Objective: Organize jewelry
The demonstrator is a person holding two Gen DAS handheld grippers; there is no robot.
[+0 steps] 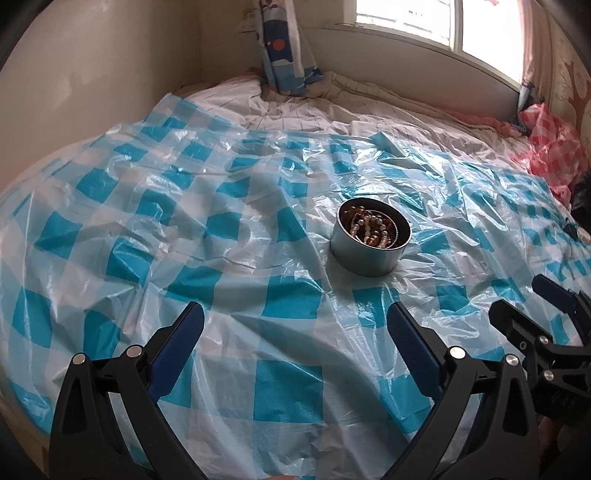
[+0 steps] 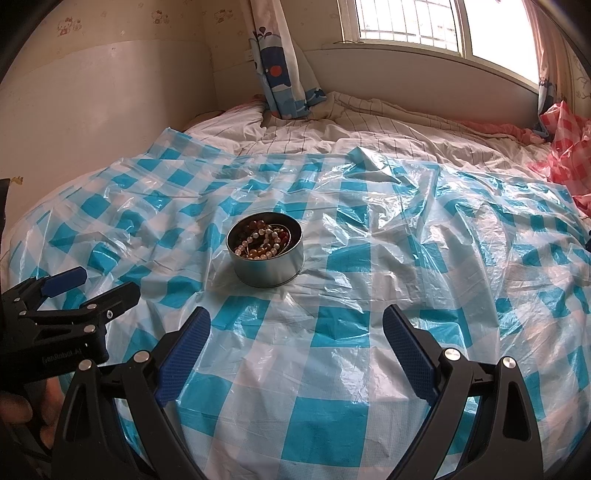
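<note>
A round metal tin [image 1: 369,251] stands on the blue-and-white checked plastic sheet [image 1: 221,229] over the bed. It holds beaded jewelry [image 1: 369,227], pearl-white and amber-brown strands piled together. The tin also shows in the right wrist view [image 2: 267,267], with the beads [image 2: 264,242] inside. My left gripper [image 1: 295,317] is open and empty, short of the tin. My right gripper [image 2: 297,321] is open and empty, near of the tin and to its right. Each gripper shows in the other's view: the right [image 1: 517,299], the left [image 2: 105,282].
A striped quilt [image 2: 369,125] lies beyond the sheet. A blue-patterned curtain [image 2: 280,74] hangs at the back by the window [image 2: 406,26]. A pink checked plastic bundle [image 2: 569,147] lies at the right. A wall [image 2: 92,103] is on the left.
</note>
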